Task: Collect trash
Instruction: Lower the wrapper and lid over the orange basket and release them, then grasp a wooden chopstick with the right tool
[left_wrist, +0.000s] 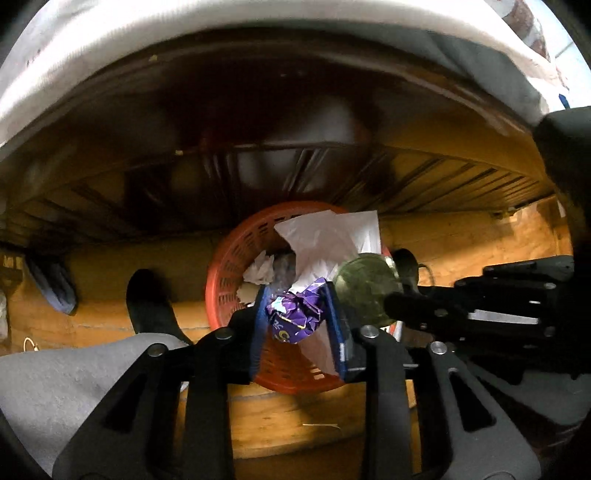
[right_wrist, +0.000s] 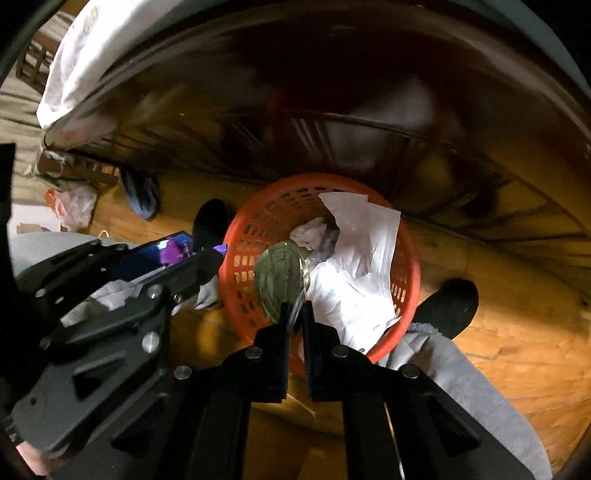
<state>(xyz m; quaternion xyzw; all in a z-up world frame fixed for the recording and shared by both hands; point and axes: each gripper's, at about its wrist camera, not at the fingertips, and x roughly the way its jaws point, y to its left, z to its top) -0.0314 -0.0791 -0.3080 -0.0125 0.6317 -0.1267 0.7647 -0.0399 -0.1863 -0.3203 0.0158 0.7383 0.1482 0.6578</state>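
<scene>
Left tongs (left_wrist: 297, 314) grip wrapper (left_wrist: 295, 312); right tongs (right_wrist: 294, 317) lid (right_wrist: 279, 282).

Wooden floor (right_wrist: 517, 350): orange basket (right_wrist: 258, 236), dark cloth (right_wrist: 142, 195), plastic bag (right_wrist: 74, 206).

Black hand-held gripper (right_wrist: 295, 314), silver screws

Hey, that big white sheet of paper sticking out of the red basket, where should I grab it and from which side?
Probably by the crumpled upper corner of the white paper, coming from above. That corner stands above the rim of the red basket, so fingers can close on its thin edge without touching the basket wall. Both hands are busy: left gripper holds the purple wrapper, right gripper the round lid.
</scene>
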